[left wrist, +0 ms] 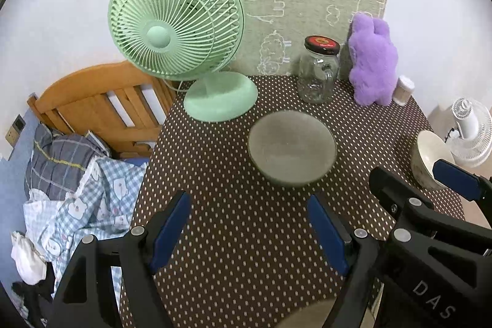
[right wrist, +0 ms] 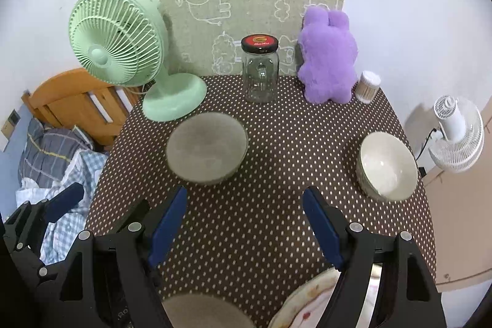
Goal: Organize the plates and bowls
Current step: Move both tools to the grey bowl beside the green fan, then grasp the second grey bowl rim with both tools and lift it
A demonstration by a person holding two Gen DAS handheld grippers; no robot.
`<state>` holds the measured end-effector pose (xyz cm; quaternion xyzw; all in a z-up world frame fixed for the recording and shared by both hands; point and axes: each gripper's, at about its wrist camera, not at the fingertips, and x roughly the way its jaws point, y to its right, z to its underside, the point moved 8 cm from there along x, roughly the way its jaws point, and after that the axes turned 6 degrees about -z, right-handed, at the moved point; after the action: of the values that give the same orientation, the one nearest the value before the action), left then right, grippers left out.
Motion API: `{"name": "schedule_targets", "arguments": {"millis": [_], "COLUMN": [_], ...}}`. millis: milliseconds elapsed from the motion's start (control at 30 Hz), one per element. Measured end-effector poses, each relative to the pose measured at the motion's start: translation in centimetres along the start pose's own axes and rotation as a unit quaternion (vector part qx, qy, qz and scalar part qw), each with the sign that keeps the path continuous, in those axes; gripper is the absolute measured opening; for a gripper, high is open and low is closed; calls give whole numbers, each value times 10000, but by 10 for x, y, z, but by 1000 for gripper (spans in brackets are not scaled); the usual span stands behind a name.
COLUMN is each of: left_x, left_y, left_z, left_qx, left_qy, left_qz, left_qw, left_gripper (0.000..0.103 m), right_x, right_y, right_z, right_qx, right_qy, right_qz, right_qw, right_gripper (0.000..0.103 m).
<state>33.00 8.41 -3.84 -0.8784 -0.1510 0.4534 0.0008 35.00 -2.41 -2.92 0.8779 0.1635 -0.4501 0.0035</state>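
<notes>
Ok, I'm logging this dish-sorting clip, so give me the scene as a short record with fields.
surface: brown dotted tablecloth
grey bowl: upright, near the green fan
cream bowl: upright, at the table's right edge
patterned plate: near edge, partly hidden
back row: glass jar, purple plush, small container
left tool: open, empty
right tool: open, empty

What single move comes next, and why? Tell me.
Probably bring the left gripper forward and down over the grey bowl. Both grippers are open and empty, that bowl sits just ahead of the left jaws, and the white bowl stands apart to the right, unstacked.
</notes>
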Motion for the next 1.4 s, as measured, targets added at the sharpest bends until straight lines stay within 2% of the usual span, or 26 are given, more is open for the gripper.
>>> {"name": "schedule_targets", "arguments": {"millis": [200, 367, 600, 667, 800, 867, 1000, 1200, 1300, 1400], "left_x": [27, 53, 84, 93, 109, 116, 126, 140, 146, 151], "left_y": [1, 2, 5, 6, 7, 10, 13, 18, 21, 23], "left_z": [-16, -23, -31, -31, -31, -29, -27, -26, -26, -27], "left_qx": [-73, -90, -104, -107, -148, -131, -21, 22, 28, 36], "left_qy": [26, -54, -128, -176, -279, -324, -357, -466, -487, -523], "left_qz": [53, 66, 106, 131, 148, 223, 203, 243, 247, 293], "left_qw": [10000, 9999, 9998, 9997, 9994, 9991, 9992, 9986, 9985, 9982], "left_gripper": [80, 78, 75, 70, 65, 59, 57, 44, 39, 30], "right_x": [25, 51, 83, 91, 109, 117, 131, 146, 152, 156], "right_y": [1, -3, -1, 1, 4, 5, 6, 5, 4, 5], "right_z": [-16, -25, -34, -35, -35, -35, -32, -28, -28, -27], "right_qx": [-5, 1, 80, 117, 202, 211, 235, 222, 191, 134], "right_qy": [23, -43, -109, -161, -281, -332, -463, -553, -570, -565], "right_qz": [-26, -78, -32, -8, 10, 43, 62, 74, 81, 138], "right_qw": [10000, 10000, 9999, 9998, 9994, 9992, 9986, 9982, 9982, 9982], "right_gripper": [80, 72, 67, 63, 56, 53, 47, 38, 31, 26]}}
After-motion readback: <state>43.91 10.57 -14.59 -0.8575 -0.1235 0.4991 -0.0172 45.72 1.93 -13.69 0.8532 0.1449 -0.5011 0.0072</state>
